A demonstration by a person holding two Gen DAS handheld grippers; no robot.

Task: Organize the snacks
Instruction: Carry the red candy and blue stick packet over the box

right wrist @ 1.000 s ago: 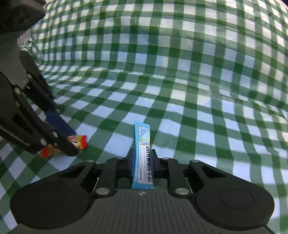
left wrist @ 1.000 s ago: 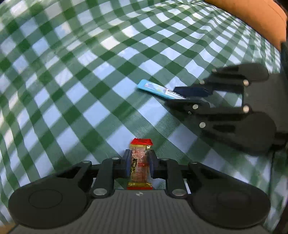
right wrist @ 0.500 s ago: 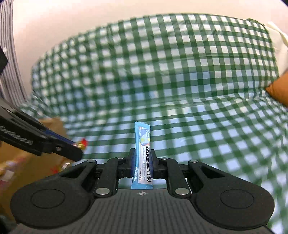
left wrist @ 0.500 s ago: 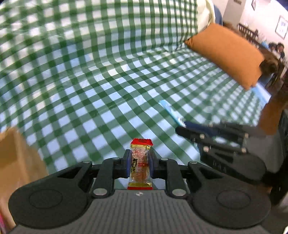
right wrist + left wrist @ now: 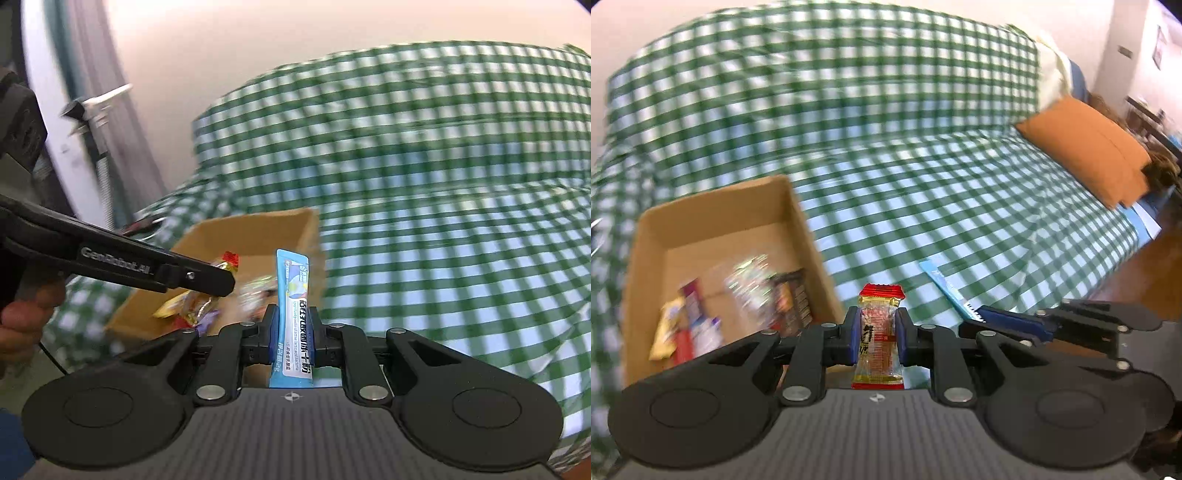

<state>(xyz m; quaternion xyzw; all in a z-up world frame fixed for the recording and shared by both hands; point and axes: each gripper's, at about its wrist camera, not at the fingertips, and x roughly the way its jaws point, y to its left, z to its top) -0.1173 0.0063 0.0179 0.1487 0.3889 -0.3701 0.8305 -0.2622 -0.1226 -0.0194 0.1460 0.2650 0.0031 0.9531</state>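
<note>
Left wrist view: the left claw [image 5: 877,332] is pinching a small clear sachet [image 5: 878,332] with red ends, held upright by its middle, top seal poking up past the blue pads [image 5: 854,332]. Beyond it, on the checked sofa [image 5: 923,184], sits an open cardboard box [image 5: 716,221] with a blurred jumble of packets [image 5: 753,291] at the bottom. To the right the right claw [image 5: 979,316] comes in side-on, gripping a blue stick [image 5: 945,286] by its lower end, the rest jutting out over the cloth. An orange cushion [image 5: 1086,147] lies at the far end of the seat. From the right wrist, that claw [image 5: 292,336] is clamped on the stick [image 5: 293,306] a little below halfway, and the left claw's fingers [image 5: 199,278] reach across over the box [image 5: 251,229], the red-tipped sachet [image 5: 229,260] just showing at their tip; a hand [image 5: 26,321] holds that tool at the left edge. Both packets look very light and soft, crinkly film that would slip or fold if nipped at a corner, so the flat middle is the sound place to grip, as done here. They should drop cleanly once over the box; neither is inside it yet.
</note>
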